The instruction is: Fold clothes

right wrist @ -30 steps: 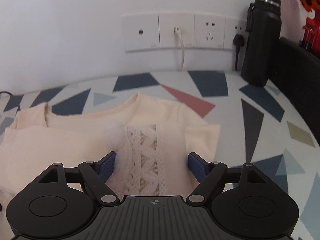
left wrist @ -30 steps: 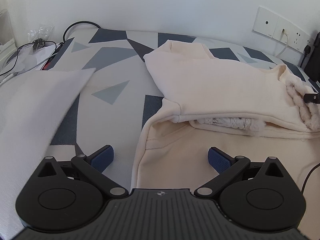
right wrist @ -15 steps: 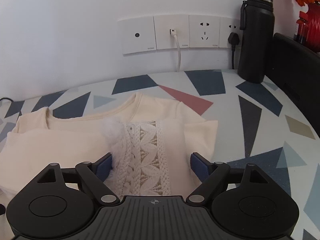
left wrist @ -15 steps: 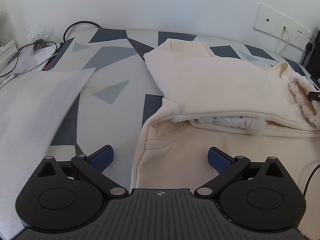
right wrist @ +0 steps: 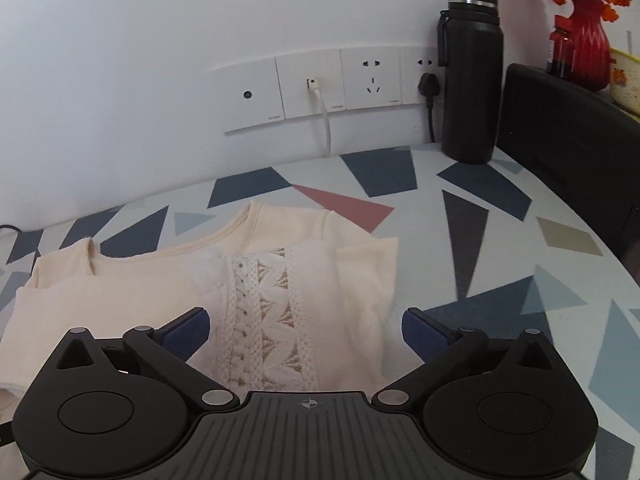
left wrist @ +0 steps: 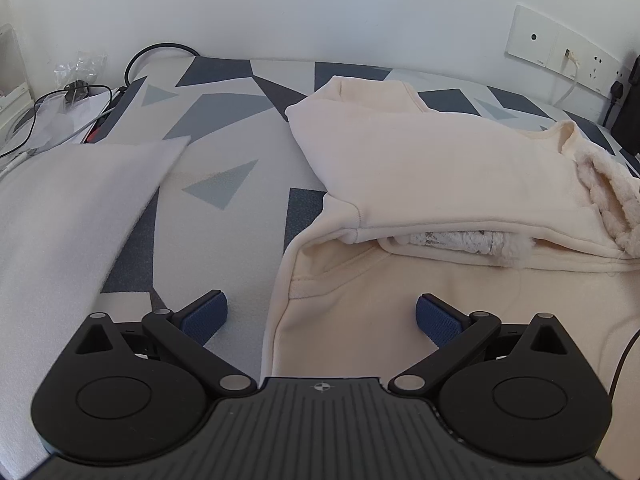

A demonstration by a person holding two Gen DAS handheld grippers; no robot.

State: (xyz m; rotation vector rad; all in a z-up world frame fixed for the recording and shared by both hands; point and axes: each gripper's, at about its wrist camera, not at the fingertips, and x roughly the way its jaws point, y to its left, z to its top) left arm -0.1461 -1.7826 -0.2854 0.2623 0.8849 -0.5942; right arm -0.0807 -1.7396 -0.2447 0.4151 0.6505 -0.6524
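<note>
I have my left gripper (left wrist: 322,314) spread wide and empty over the near edge of the cream sweater (left wrist: 440,176), my right gripper (right wrist: 306,330) equally wide with nothing held above its lace front panel (right wrist: 272,304), the garment lying part-folded on the patterned table (right wrist: 500,240) below the wall sockets (right wrist: 328,84).

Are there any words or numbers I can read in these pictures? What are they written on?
None can be read.
Wall socket plates: a tiny grey word at the bottom corner of each plate, too small and blurred to read.
Black bottle: no writing visible.
Cream sweater: no label or print showing.
Right tongs and left tongs: each body bears only a small round crosshair mark, no letters.
</note>
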